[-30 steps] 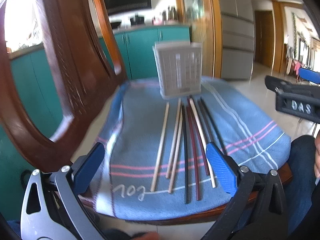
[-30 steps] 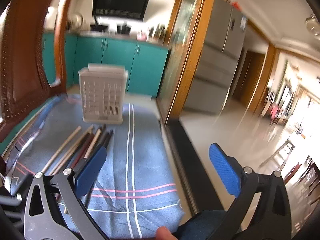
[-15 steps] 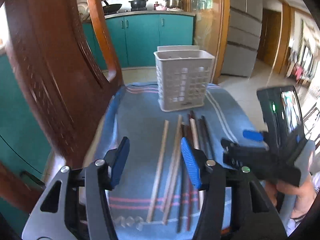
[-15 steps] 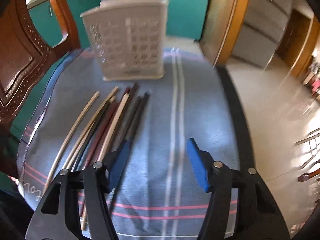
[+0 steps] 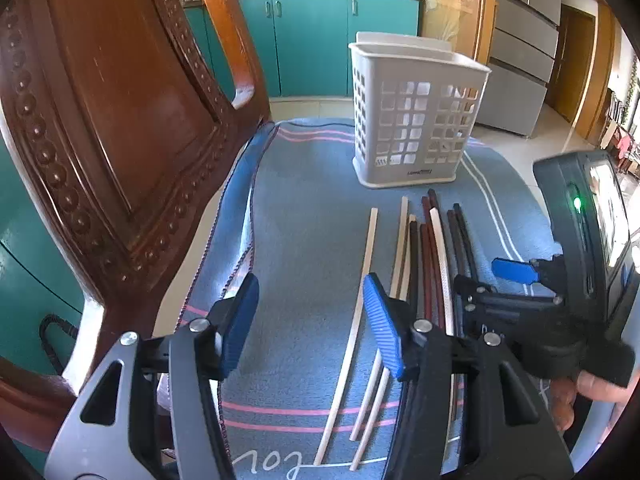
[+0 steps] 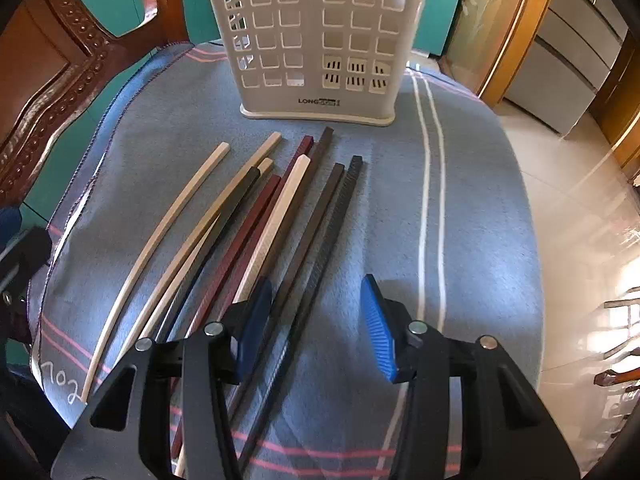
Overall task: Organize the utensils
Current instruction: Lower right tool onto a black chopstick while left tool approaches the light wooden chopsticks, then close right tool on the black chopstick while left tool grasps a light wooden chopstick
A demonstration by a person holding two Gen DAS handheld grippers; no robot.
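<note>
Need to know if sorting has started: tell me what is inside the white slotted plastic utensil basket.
Through the holes of the white slotted plastic utensil basket, only light and its own slotted base show; no chopstick crosses them. The top opening is out of sight, so the interior is not fully seen.

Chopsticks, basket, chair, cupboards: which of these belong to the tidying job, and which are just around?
Part of the job:
- chopsticks, lying loose on the cloth
- white slotted basket, standing upright behind them

Just around:
- blue striped cloth
- wooden chair back
- teal cupboards
- fridge
</note>
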